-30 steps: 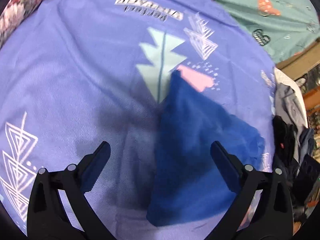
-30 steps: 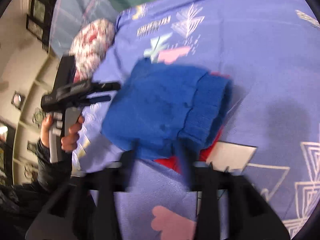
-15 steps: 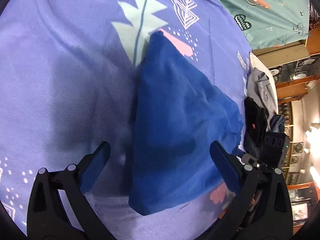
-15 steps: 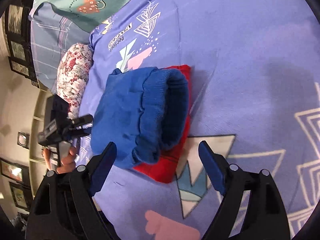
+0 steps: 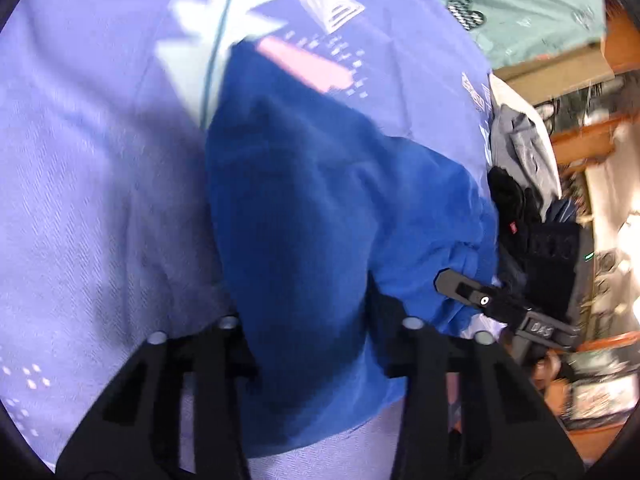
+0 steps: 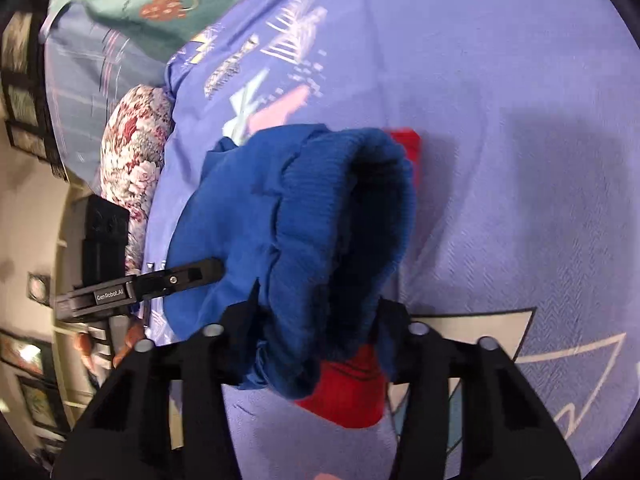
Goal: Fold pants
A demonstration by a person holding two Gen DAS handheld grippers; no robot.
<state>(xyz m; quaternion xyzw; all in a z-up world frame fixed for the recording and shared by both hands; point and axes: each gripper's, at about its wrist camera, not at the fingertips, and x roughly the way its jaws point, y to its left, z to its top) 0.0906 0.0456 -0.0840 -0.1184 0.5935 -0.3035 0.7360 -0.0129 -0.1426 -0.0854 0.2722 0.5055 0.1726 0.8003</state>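
Both black tongs, left [image 5: 312, 344] and right [image 6: 316, 328], are closing on folded blue knit pants [image 5: 320, 208] at 6 o'clock, atop lilac patterned bedsheet [image 5: 80, 160].

Left gripper [image 5: 314, 344] and right gripper [image 6: 316, 332]: matte black plastic, each with two flat fingers on cut-out frames pinned by round silver screw heads. Side view of the left gripper shows white "GenRobot.AI" lettering, a small screw and a boxy black body.
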